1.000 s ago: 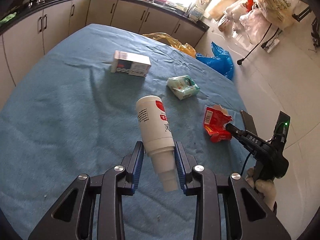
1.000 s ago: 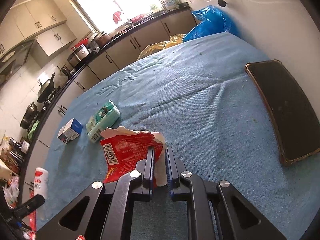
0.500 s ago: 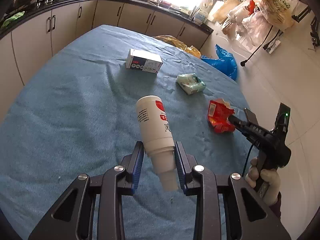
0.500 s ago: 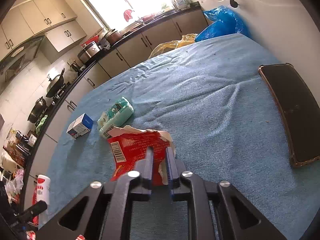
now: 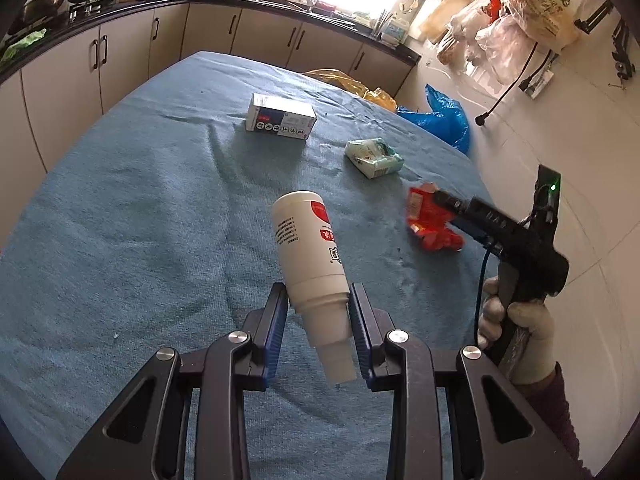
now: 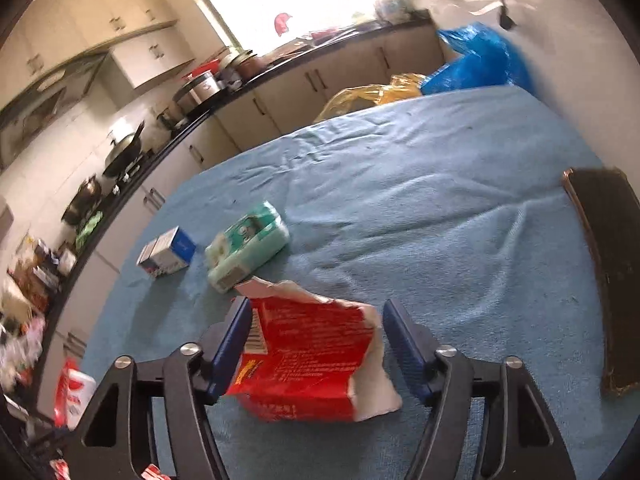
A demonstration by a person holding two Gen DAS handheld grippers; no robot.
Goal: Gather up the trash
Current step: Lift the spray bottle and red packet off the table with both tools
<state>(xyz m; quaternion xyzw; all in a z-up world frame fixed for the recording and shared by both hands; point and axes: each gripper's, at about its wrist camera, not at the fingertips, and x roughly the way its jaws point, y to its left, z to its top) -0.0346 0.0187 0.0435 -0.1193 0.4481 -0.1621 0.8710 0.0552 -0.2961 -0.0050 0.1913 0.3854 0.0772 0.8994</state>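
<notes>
My left gripper [image 5: 318, 332] is shut on the neck of a white bottle with a red label [image 5: 308, 248] and holds it above the blue cloth. My right gripper [image 6: 316, 340] is open, its jaws wide on either side of a torn red snack wrapper [image 6: 308, 364] that lies between them. In the left wrist view the red wrapper [image 5: 430, 220] sits at the tip of the right gripper [image 5: 442, 198] near the table's right edge. A green tissue pack [image 5: 374, 158] and a white box [image 5: 280, 118] lie farther back on the cloth.
The table under the blue cloth [image 5: 120, 220] is ringed by kitchen cabinets [image 5: 72, 80]. A dark phone-like slab [image 6: 608, 272] lies at the right edge. Blue bags [image 5: 440, 120] and yellow bags [image 5: 344, 82] sit past the far edge. The tissue pack [image 6: 248, 246] and box [image 6: 166, 252] lie ahead-left of the right gripper.
My right gripper has opened; it was shut on the red wrapper, which now lies loose between the jaws. The left gripper has risen and pulled back with the bottle.
</notes>
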